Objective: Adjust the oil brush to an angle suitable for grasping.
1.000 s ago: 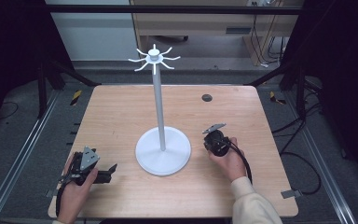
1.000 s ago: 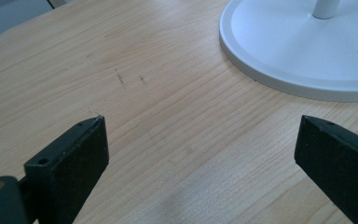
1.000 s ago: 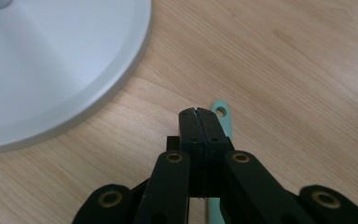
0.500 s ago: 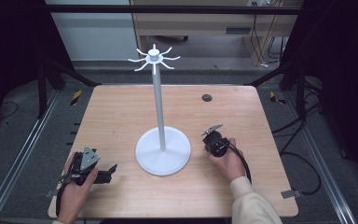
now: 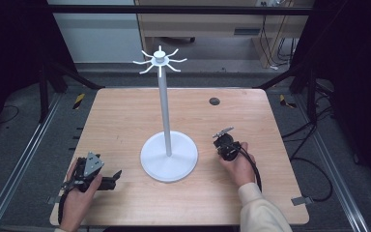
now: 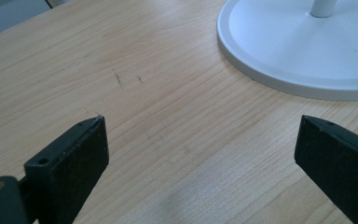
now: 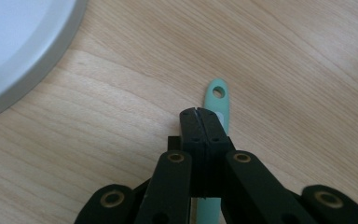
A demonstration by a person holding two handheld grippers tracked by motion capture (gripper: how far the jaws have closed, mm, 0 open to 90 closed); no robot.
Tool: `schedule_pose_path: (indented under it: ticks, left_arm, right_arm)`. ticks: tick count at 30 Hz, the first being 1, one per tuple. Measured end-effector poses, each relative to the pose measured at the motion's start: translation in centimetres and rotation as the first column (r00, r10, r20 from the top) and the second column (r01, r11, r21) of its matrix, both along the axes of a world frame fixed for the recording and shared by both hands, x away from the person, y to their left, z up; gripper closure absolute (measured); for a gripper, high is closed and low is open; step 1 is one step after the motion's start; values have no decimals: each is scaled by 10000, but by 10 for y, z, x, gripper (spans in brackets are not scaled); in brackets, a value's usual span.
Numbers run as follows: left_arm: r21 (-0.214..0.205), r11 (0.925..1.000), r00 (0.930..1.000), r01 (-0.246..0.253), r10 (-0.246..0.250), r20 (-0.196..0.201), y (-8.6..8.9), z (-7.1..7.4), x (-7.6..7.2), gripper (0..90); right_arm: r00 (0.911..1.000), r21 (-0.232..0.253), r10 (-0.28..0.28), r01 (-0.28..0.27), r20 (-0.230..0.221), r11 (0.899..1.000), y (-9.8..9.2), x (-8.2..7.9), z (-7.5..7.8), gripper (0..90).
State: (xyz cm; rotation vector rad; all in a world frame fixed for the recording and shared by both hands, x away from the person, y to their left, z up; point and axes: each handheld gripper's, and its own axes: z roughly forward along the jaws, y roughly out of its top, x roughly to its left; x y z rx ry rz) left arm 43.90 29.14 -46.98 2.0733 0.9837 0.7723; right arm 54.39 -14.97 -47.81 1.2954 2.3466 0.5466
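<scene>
Left fingers (image 6: 70,158): wide apart, nothing between
Right gripper (image 7: 199,114): jaws pressed together above green handle (image 7: 218,100)
White stand (image 5: 169,157): between grippers

mint-green handle (image 7: 219,105) | flat on table | hanging hole at tip

The right tongs (image 7: 199,112) cover most of a pale green strip (image 7: 219,95); whether they pinch it cannot be told. The white stand's base (image 6: 303,51) is cut off.
</scene>
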Motion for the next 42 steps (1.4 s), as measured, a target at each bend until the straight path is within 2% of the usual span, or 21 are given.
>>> schedule_pose_path:
  ticks: [5,8,11,15,20,34,42]
  left_arm:
    - [-5,10000,10000,8,-8,-15,0,0,0,25]
    - [7,10000,10000,3,-2,-25,0,0,0,25]
    - [-5,10000,10000,-15,15,-35,0,0,1,25]
    - [-22,10000,10000,-29,28,-51,1,0,-1,25]
    - [-48,9999,9999,-119,119,-38,3,0,-3,25]
    - [-103,9999,9999,-116,115,-43,3,0,-2,25]
    - [-97,10000,10000,18,-18,-31,1,0,0,25]
  right_arm:
    - [9996,61,-283,283,-12,9996,-4,1,0,900]
    - [9997,106,-257,258,-32,9996,-4,1,0,900]
    - [9995,407,-321,321,5,9987,-8,-1,4,900]
    - [9993,985,-367,361,47,9945,-15,-12,14,900]
    - [9991,1369,-397,376,127,9899,-19,-30,27,892]
    - [9987,1364,-459,484,-213,9895,-35,-61,38,812]
    - [9964,1270,-542,621,-647,9900,-48,-58,36,665]
